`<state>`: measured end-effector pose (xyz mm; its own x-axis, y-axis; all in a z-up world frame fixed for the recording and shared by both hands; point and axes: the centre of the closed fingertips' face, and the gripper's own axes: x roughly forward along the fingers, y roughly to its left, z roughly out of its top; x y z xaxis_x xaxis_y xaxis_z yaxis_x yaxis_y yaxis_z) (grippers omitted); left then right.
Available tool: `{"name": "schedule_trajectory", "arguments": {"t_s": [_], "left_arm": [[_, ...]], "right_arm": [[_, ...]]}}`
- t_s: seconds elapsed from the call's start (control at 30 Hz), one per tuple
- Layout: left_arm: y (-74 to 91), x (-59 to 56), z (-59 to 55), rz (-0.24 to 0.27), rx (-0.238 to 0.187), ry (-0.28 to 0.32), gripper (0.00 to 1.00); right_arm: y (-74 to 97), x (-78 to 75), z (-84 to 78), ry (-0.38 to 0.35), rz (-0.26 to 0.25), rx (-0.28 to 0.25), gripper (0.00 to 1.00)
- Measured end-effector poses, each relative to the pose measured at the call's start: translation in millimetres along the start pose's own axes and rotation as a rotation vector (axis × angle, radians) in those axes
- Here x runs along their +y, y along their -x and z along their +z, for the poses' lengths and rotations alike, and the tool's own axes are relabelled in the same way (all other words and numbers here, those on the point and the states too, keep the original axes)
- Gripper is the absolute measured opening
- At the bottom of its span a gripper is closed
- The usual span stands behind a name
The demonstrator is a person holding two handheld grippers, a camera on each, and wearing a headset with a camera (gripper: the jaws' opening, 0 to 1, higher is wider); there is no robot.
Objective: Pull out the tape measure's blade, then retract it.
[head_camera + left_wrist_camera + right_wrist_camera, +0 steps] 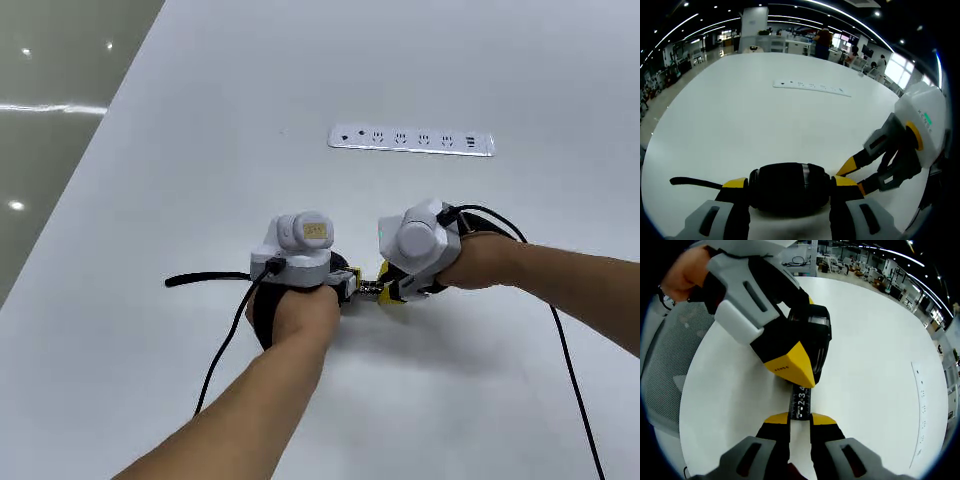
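One tape measure (pixel 812 335), two tools (pixel 789 186) (pixel 800 416)

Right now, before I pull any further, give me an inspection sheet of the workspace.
Surface: white table.
Job's things: black tape measure clamped in left gripper; short length of blade out, pinched by right gripper.
Clutter: white power strip farther back; black strap lying beside the case.
Grippers: both shut, close together.
Cables: a black cable trails from each gripper.
Surroundings: grey floor; desks and people beyond.

Black rounded tape measure (pixel 790 187), short dark blade (pixel 801 402) drawn out, white numerals 2-3-4 showing
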<state>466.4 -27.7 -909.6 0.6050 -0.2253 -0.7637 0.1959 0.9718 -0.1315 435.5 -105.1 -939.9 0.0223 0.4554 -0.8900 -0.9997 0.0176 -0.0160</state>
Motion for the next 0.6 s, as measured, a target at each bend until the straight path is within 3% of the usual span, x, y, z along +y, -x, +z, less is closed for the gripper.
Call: {"name": "schedule_trajectory", "arguments": {"t_s": [0.6], "left_arm": [[0.6, 0.5, 0.3, -0.001, -0.009, -0.009, 0.61]], "right_arm": [[-3.0, -0.7, 6.6, -0.008, 0.000, -0.012, 0.14]]}}
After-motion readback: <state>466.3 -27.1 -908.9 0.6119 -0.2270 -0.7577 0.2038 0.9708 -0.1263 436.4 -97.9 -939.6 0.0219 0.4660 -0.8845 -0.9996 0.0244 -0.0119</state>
